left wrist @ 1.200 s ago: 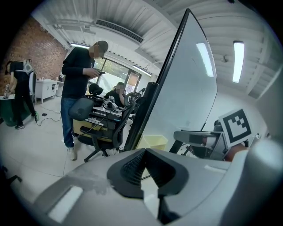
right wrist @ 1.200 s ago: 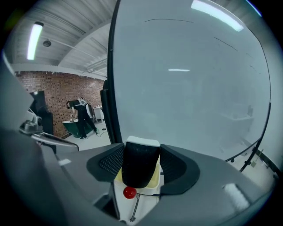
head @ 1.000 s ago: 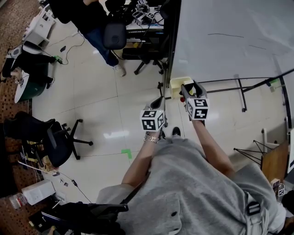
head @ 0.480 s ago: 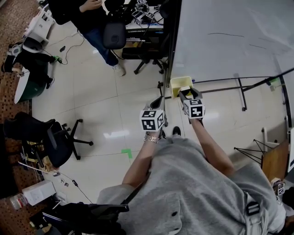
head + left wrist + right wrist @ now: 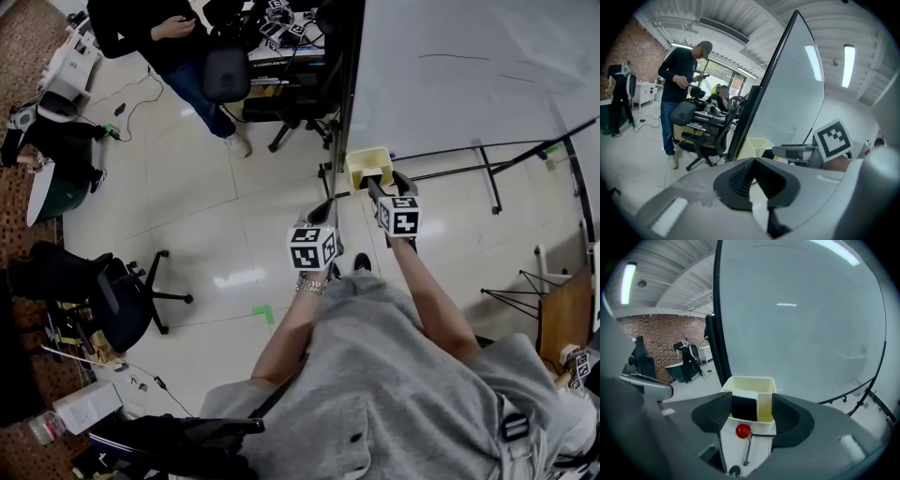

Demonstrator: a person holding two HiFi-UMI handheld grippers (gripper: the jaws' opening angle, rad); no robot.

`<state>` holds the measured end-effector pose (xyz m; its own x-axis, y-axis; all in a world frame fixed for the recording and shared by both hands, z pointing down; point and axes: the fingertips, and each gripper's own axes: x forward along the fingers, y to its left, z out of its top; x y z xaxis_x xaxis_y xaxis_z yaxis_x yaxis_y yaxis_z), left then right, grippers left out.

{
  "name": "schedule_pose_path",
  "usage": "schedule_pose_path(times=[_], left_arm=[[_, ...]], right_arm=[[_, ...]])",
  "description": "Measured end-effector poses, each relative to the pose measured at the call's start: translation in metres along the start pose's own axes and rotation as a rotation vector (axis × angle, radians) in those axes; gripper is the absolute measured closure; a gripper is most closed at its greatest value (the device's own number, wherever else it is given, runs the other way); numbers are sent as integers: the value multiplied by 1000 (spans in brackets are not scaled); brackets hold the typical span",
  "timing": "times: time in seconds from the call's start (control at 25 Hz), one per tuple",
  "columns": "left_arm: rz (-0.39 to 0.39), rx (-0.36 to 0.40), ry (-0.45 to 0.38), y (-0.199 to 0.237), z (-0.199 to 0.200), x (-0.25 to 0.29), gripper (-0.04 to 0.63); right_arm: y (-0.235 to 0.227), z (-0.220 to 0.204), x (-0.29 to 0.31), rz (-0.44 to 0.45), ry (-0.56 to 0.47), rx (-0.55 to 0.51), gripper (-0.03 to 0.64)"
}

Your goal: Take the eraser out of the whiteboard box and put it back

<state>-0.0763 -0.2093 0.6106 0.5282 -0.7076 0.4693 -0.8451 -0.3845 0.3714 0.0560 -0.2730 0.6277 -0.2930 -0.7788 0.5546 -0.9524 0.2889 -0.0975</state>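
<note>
eraser stands upright inside the cream whiteboard box, pushed toward the box's left wall. its dark face is turned to the camera and a pale strip runs along its top. standing on end like that, it leaves its two broad sides free for a pinch from above.

the box hangs at the bottom corner of the whiteboard, right beside the board's black frame post, so the only way in is through its open top.

the right hand-held gripper is lined up for that. it tilts downward at the box mouth, with one ribbed pad showing to the left of the eraser and the other well to its right. its jaws are wide and opening a little more. the eraser lies in the gap between them, but neither pad presses on it, so nothing is held. the wide spread probably gives room to clear the box walls and the eraser together.

my reading is that this is the approach to the grasp. the eraser is in the box and the taking-out is not yet done. the eraser sits off-centre, so the gripper likely needs to shift toward the left wall before it closes.

the left hand-held gripper hangs beside and below the box, with its jaws together on nothing. it has no visible part in this step.
</note>
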Motion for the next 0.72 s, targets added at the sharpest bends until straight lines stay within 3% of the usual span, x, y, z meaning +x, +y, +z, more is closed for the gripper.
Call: schedule_pose_path(times=[0.2,0.52,0.72], left_arm=[[-14,14,14,-13,-15,-1,591],[34,43,7,-56,-41,-37,591],[57,49,58,-103,-98,-62,591]], right_arm=[[9,-1,-25,11,-39,29,357],[53,-52,-79,187,1,67,368],[68,-89,-133,289,23,100,387]])
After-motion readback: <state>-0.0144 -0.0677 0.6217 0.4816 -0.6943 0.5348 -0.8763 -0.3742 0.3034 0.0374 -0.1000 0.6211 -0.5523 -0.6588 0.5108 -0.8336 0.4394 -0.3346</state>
